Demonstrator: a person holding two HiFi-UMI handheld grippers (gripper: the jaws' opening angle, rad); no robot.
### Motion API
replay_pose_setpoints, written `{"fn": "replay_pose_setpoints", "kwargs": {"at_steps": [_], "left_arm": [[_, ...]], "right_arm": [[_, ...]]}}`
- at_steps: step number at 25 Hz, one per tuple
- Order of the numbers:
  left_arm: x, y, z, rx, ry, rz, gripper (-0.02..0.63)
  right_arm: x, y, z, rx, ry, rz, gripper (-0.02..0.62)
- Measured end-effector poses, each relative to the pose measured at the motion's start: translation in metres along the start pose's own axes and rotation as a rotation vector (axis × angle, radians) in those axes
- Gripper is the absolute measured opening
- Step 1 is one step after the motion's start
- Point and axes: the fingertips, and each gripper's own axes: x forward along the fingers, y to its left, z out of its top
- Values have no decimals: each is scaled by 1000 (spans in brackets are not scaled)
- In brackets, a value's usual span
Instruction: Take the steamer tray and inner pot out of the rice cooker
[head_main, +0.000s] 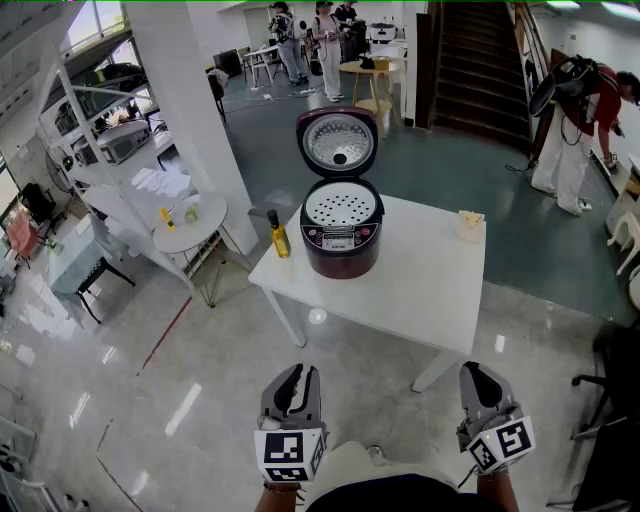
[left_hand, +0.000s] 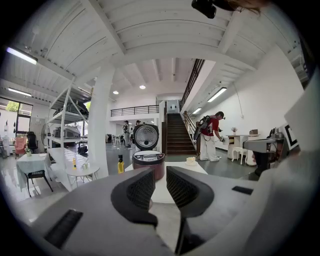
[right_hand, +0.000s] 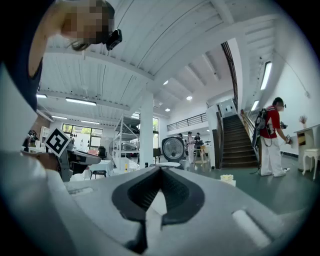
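A dark red rice cooker stands on the far left part of a white table, its lid swung up. In its mouth lies the white perforated steamer tray; the inner pot is hidden beneath it. Both grippers hover well short of the table, near my body. My left gripper has a narrow gap between its jaws and nothing in it; in the left gripper view the gripper frames the rice cooker far ahead. My right gripper is shut and empty, with the lid distant.
A yellow oil bottle stands on the table left of the cooker, and a small white item sits at the far right corner. A round side table is to the left. A person in red stands at the right; others are far back.
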Motion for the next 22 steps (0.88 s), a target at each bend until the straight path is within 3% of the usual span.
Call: {"fn": "replay_pose_setpoints", "kwargs": {"at_steps": [9,22], "left_arm": [[-6,-7,-6,-14,19,-12,69],[-4,-29,5,33,-60,-98,69]], "right_arm": [[-7,6,0,-9,-6,2,3],[-12,-1,-2,-20,-31,-19,3]]}}
